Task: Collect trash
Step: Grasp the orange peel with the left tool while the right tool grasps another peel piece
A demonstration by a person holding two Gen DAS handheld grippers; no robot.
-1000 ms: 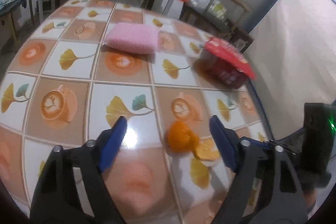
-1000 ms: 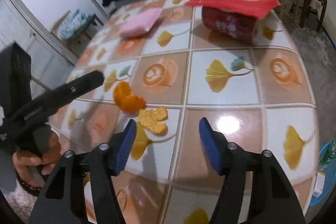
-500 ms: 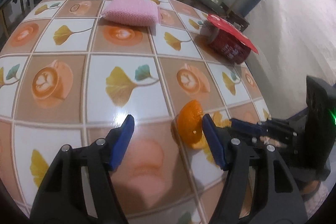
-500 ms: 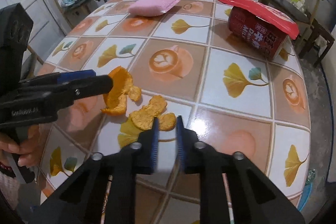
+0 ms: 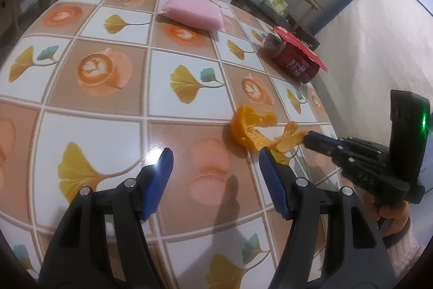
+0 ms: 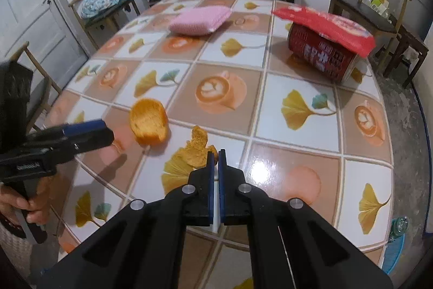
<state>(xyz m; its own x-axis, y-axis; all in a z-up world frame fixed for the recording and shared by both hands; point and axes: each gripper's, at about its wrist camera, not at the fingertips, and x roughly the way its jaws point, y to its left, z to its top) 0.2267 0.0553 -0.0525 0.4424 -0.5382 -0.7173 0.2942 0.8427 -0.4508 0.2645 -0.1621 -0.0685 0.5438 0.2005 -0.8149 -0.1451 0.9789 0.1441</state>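
Note:
A cupped orange peel [image 5: 247, 127] [image 6: 148, 121] lies on the tiled table. A flatter peel piece [image 5: 289, 138] [image 6: 197, 150] lies beside it. My right gripper [image 6: 215, 152] is shut on the edge of the flatter piece; it shows from the side in the left wrist view [image 5: 308, 138]. My left gripper [image 5: 215, 157] is open and empty, just short of the cupped peel; it shows in the right wrist view [image 6: 89, 130]. A red can [image 6: 323, 58] [image 5: 296, 65] lies on its side under a red wrapper [image 6: 324, 25].
A pink sponge [image 5: 193, 12] [image 6: 200, 20] lies at the far side of the table [image 5: 108, 104]. Chairs [image 6: 379, 15] and a metal shelf stand around the table. The table edge runs close on the right of the can.
My right gripper closed from wide open onto the flatter peel piece. My left gripper moved forward toward the cupped peel and stayed open.

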